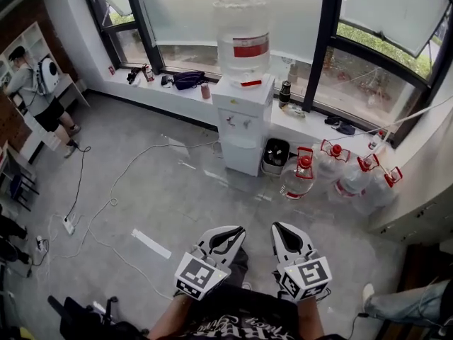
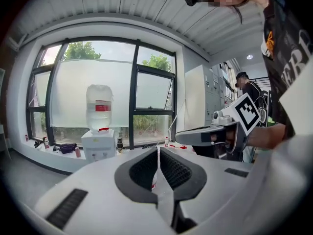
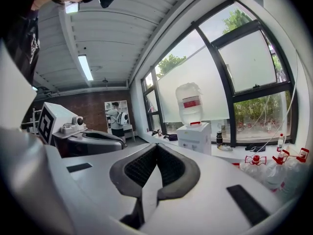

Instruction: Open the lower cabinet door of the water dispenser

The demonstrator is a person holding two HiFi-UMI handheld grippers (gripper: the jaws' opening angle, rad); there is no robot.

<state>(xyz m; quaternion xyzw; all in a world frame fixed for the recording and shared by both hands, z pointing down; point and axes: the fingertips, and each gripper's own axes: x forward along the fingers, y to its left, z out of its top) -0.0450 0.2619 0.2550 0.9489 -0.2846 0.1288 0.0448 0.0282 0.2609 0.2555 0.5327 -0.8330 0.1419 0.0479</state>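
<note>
1. Two tools are held low, side by side: left gripper [image 1: 238,229] and right gripper [image 1: 277,227], fingers of both closed on nothing.
2. Water dispenser [image 1: 243,126]: well apart from both, across the floor [image 1: 163,197], below the window.
3. Lower cabinet door [image 1: 241,158]: apparently shut, though small from here.

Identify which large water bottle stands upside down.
The red-banded bottle mounted neck-down on top of the white water dispenser. The other bottles stand upright on the floor beside it, red caps on top.
</note>
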